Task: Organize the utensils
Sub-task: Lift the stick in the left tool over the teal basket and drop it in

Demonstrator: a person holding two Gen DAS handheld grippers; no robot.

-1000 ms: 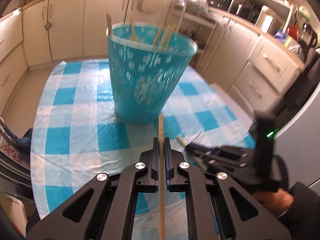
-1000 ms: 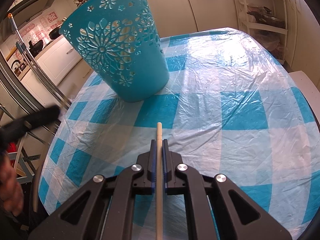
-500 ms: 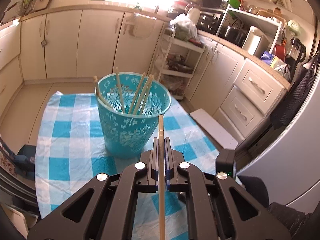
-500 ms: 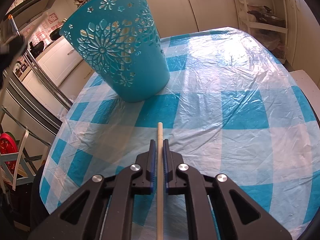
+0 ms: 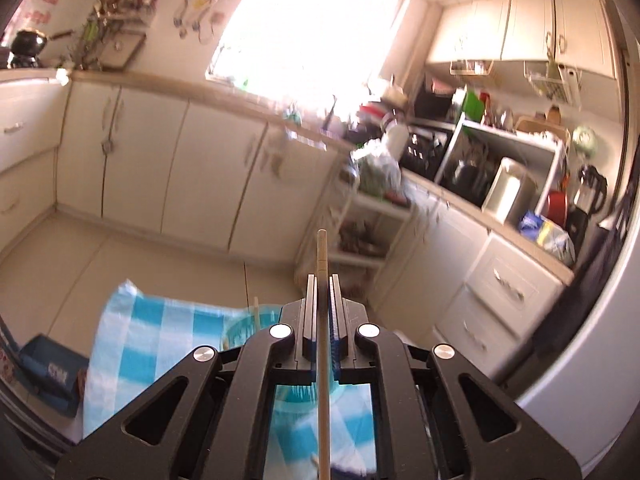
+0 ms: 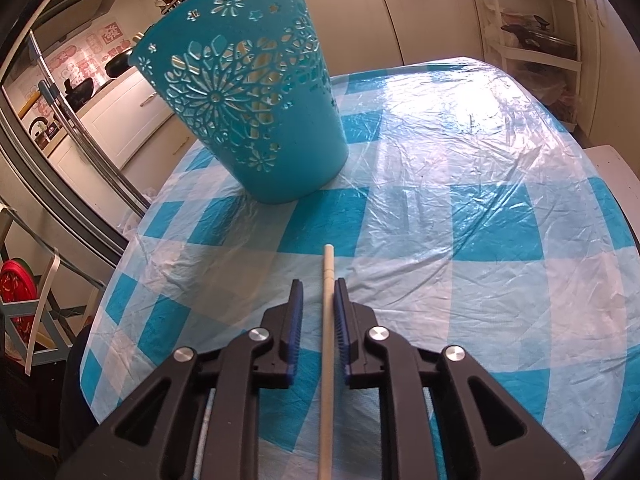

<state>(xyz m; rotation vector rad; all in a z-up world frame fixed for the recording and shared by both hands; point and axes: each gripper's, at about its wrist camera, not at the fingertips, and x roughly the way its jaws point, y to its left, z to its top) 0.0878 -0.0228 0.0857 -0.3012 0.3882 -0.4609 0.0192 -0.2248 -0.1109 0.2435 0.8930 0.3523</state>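
My left gripper (image 5: 321, 280) is shut on a wooden chopstick (image 5: 321, 248) that sticks out forward past its tips. It hangs high over the table. The teal basket (image 5: 240, 330) shows low in this view, mostly hidden behind the fingers, with a stick poking above its rim. In the right wrist view the same teal cut-out basket (image 6: 248, 112) stands on the blue checked tablecloth (image 6: 460, 200). My right gripper (image 6: 319, 286) is low over the cloth and its jaws are opening. A pale chopstick (image 6: 327, 272) lies between them, close to the right pad, with a gap on its left.
Cream cabinets (image 5: 168, 168) and a cluttered counter with appliances (image 5: 508, 192) ring the room. An open shelf rack (image 5: 360, 232) stands beyond the table. A steel fridge handle (image 6: 84, 140) and a folding rack with a red item (image 6: 20, 292) are at the table's left edge.
My left gripper rose and tipped upward with its chopstick, so the basket sank to the bottom of its view. The right gripper's jaws parted around the pale chopstick; that hand stayed put.
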